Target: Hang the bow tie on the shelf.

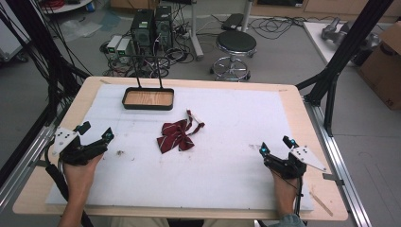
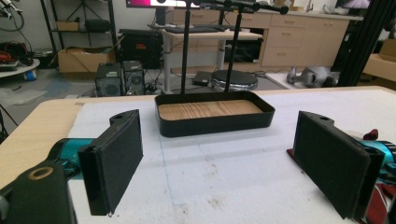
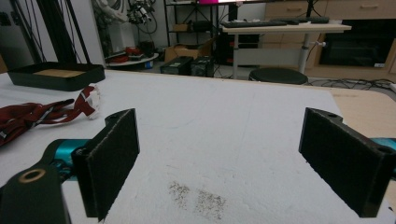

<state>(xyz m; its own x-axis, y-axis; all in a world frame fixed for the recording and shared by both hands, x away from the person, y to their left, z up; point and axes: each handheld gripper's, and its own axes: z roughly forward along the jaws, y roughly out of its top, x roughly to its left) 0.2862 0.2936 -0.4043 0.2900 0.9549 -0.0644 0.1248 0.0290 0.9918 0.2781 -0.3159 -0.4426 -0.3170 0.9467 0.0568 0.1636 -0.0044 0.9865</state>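
On the white sheet (image 1: 222, 165) that covered the desk (image 1: 293, 101), a dark red bow tie (image 1: 176, 135) with thin pale stripes lay near the middle, its strap trailing toward the far edge and ending in a small white clasp (image 3: 95, 99). It sat between the person's two hands, well apart from each. Beyond it, toward the far left of the desk, stood a black tray (image 1: 148, 99) with a wooden floor and two thin upright rods.

The left tongs (image 1: 95, 133) rested at the near left, jaws spread wide with nothing between them, pointed toward the tray in the left gripper view. The right tongs (image 1: 275, 145) rested at the near right, likewise spread and empty, with the bow tie off to the left in the right gripper view.

Judging from its crumpled, folded look, the tie was probably soft cloth, light and limp, with no stiffness to speak of; it would likely sag and change shape once lifted, and the strap would dangle. It looked neither fragile nor slippery against the padded jaws. The surest hold appeared to be the gathered knot at the centre of the bow, where the fabric bunched thickest; a pinch on one wing alone risked the piece unfolding, and the thin strap offered little to clamp.
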